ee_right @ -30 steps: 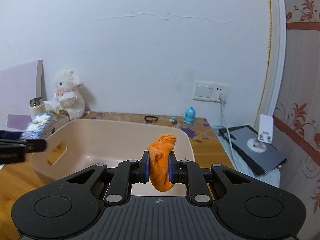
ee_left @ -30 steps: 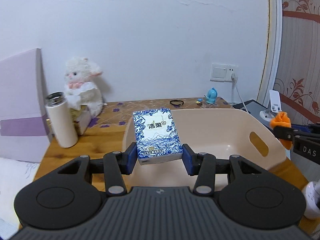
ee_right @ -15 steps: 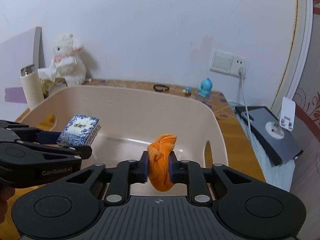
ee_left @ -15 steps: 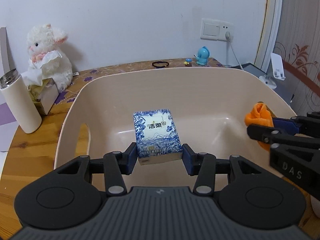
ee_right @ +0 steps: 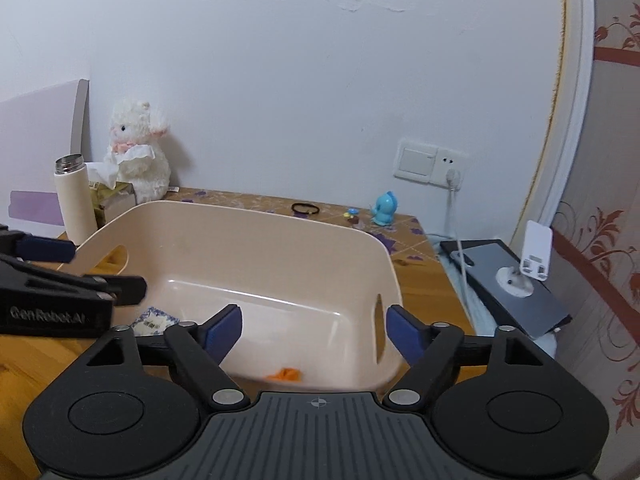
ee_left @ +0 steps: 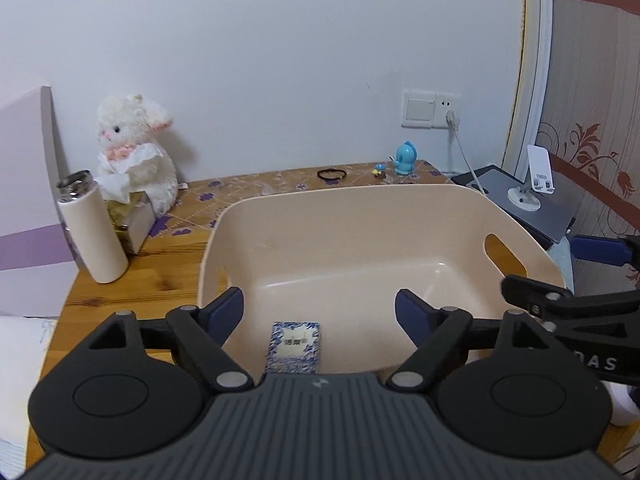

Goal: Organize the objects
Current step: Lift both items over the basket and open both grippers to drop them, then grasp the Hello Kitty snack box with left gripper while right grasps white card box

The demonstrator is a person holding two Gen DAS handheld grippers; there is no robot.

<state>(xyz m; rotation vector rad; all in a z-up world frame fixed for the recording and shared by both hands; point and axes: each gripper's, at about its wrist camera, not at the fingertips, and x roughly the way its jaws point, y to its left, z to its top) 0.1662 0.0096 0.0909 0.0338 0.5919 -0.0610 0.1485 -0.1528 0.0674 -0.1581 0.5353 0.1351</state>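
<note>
A beige plastic tub (ee_left: 360,204) (ee_right: 256,220) stands on the wooden table. A blue-and-white tissue pack (ee_left: 294,346) lies on the tub floor near the front; it also shows in the right wrist view (ee_right: 154,320). An orange cloth (ee_right: 285,374) lies on the tub floor at the front. My left gripper (ee_left: 319,310) is open and empty above the pack. My right gripper (ee_right: 314,326) is open and empty above the cloth. Each gripper shows at the edge of the other's view.
A white bottle (ee_left: 94,232), a tissue box (ee_left: 132,216) and a white plush lamb (ee_left: 134,148) stand at the back left. A hair tie (ee_left: 332,174) and a blue toy (ee_left: 404,158) lie at the back. A tablet with a phone stand (ee_left: 532,192) is at the right.
Both grippers opened and let go: the tissue pack and the orange cloth now lie on the tub floor. Both grippers have lifted and drawn back from the tub.
</note>
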